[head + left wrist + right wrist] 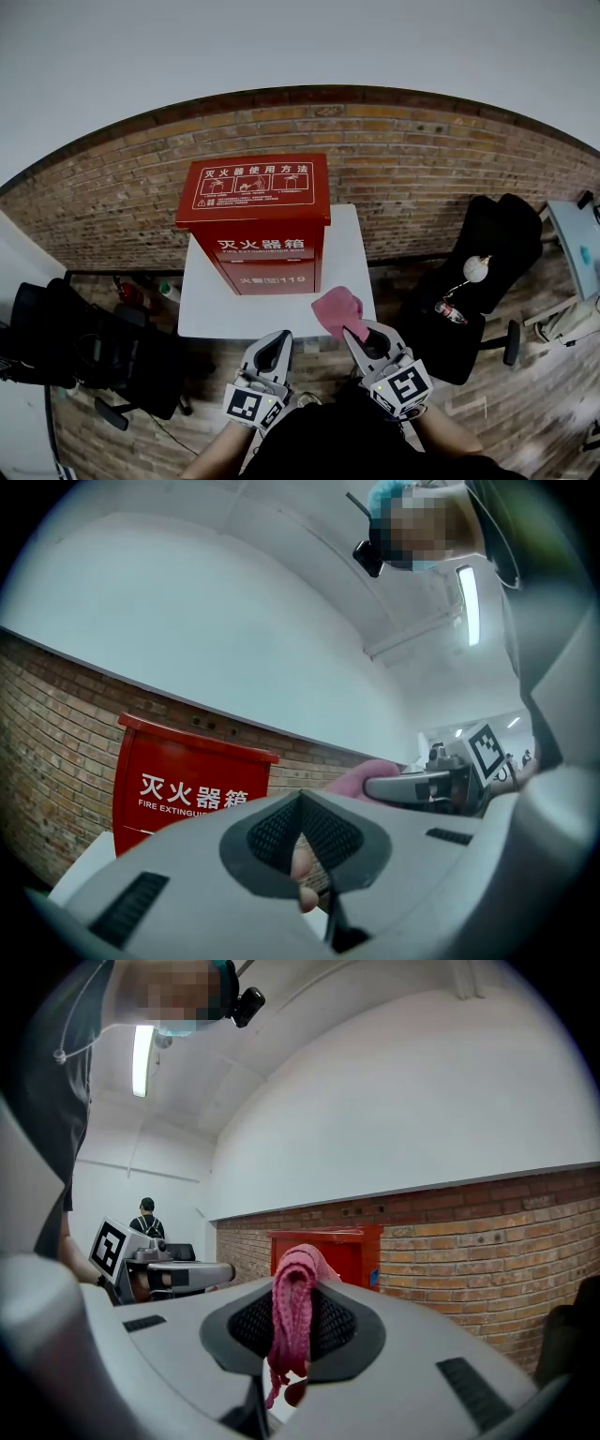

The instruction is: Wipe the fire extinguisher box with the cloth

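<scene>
Stands facing a white table [349, 251] set against a brick wall [422, 178]. Looks down on the red fire extinguisher box [262, 234], upright on the table's back left part, lid closed, white lettering on front and lid. Holds the right gripper [349, 328] just off the table's near edge, jaws pinched tight on a pink cloth [336, 309] (knitted, by the look of the right gripper view), the cloth bunched above the tips and a short end hanging below them. Has the cloth clear of the box, not touching it, over the table's front right corner. Carries the left gripper [281, 335] beside the right one, slightly lower and to its left, jaws closed together with nothing between them. Has a black chair [483, 262] to the right of the table and a second black chair [84, 347] to its left
</scene>
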The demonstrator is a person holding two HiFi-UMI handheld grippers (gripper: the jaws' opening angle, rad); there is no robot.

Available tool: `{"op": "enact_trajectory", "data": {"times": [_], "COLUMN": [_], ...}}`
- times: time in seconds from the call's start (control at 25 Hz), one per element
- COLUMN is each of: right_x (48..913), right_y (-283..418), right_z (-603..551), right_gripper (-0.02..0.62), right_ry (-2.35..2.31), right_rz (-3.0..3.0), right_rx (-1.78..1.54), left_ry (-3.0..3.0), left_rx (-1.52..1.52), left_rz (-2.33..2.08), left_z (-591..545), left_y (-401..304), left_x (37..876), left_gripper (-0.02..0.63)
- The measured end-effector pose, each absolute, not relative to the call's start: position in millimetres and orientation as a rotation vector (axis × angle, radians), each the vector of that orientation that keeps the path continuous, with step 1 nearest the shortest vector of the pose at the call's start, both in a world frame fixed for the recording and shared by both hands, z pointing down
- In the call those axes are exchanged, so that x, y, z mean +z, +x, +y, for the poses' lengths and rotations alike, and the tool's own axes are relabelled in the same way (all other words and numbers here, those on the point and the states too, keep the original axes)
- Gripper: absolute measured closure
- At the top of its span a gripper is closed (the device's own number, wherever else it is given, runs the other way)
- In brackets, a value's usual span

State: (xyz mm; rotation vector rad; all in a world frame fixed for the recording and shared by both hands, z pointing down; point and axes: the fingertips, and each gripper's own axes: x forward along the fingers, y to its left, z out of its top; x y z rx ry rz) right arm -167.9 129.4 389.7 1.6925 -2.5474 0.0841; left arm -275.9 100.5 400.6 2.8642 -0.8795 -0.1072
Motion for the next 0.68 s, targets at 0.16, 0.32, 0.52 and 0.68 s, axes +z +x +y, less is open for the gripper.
{"op": "enact_trajectory", "data": {"times": [0.16,0.32,0.52,0.68], "right_x": [390.6,387.5,387.5,390.6], "right_y": [-166.4,-167.6,-171.7,-177.3], "right_z": [133.4,135.0,137.7,143.2], "right_gripper": [0.532,0.532,0.532,0.532], "right_ry": [1.681,1.658,1.606,1.547], "right_rz": [-2.536,-2.523,-2.516,-2.506], "right_rx": [0.068,0.024,-0.006,-0.015], "left_ry": [2.857,2.872,2.873,2.887], "left_rx": [-0.097,-0.140,-0.075,-0.097], "left_rz": [-0.875,-0.862,-0.856,-0.848], "left_z": [103.6,104.8,105.4,106.9], "left_y": [-276.9,-279.1,-281.9,-284.7], "left_x": [399.9,398.7,400.9,403.2], "left_gripper": [0.589,0.589,0.589,0.589]}}
